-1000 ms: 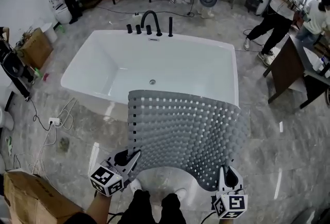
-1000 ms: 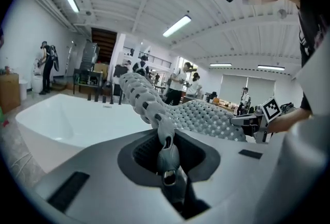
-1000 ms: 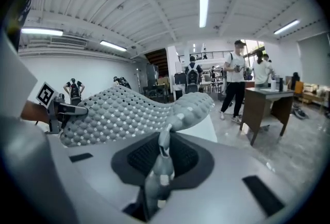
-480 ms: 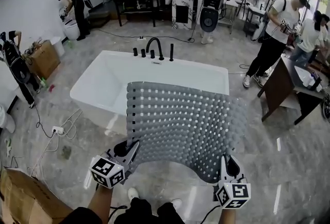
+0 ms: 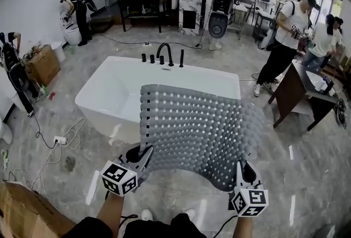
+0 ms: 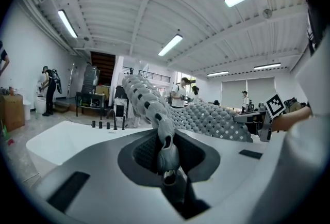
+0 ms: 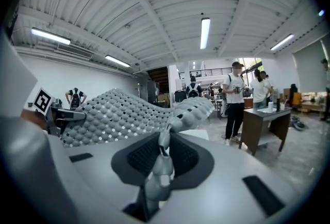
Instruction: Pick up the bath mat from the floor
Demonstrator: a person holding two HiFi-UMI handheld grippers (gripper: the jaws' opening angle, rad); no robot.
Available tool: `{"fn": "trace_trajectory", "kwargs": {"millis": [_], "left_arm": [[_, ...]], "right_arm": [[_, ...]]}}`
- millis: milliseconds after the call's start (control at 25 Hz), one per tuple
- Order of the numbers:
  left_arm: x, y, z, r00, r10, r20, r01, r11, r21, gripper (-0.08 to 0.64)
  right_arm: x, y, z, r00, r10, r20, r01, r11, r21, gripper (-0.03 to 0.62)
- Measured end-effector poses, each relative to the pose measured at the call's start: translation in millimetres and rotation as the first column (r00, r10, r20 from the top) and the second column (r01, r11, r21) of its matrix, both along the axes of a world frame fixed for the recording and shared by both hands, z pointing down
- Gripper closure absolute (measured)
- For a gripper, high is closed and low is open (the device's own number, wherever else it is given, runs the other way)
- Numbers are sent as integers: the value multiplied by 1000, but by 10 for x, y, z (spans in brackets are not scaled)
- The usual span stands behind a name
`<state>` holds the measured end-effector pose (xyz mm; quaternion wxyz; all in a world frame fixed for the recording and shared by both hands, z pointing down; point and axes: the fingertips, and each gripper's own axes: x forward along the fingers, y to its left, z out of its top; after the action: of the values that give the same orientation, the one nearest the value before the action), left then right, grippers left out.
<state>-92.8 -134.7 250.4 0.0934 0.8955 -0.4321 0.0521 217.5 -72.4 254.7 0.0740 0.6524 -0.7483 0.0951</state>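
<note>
A grey perforated bath mat (image 5: 197, 130) hangs spread in the air between both grippers, its far edge over the white bathtub (image 5: 118, 89). My left gripper (image 5: 143, 157) is shut on the mat's near left corner. My right gripper (image 5: 240, 168) is shut on the near right corner. In the left gripper view the mat (image 6: 154, 109) runs out from between the closed jaws of the left gripper (image 6: 166, 153). The right gripper view shows the mat (image 7: 118, 112) pinched in the right gripper (image 7: 164, 148) the same way.
The tub carries a black faucet (image 5: 163, 53) at its far rim. A cardboard box (image 5: 27, 212) sits at the near left and a dark table (image 5: 296, 89) at the right. Several people stand around the room. A cable and power strip (image 5: 59, 140) lie on the marble floor.
Both grippers have risen with the mat, lifting it higher in front of the tub. The view has tilted up, showing more of the room.
</note>
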Motion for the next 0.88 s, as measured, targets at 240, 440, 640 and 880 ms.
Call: {"fn": "trace_trajectory", "kwargs": {"millis": [240, 440, 640, 880], "left_arm": [[-356, 127, -23, 999, 42, -10, -42, 999, -8, 499], [-636, 219, -104, 998, 61, -5, -61, 998, 5, 499], [-753, 257, -116, 998, 66, -8, -66, 998, 11, 499], [-676, 314, -92, 1000, 9, -14, -9, 1000, 8, 499]], "right_arm": [[-421, 281, -86, 998, 56, -19, -56, 998, 0, 525], [-754, 444, -143, 996, 83, -27, -83, 997, 6, 525], [-925, 463, -176, 996, 84, -43, -84, 996, 10, 525], [-764, 436, -171, 998, 58, -31, -57, 998, 13, 525]]}}
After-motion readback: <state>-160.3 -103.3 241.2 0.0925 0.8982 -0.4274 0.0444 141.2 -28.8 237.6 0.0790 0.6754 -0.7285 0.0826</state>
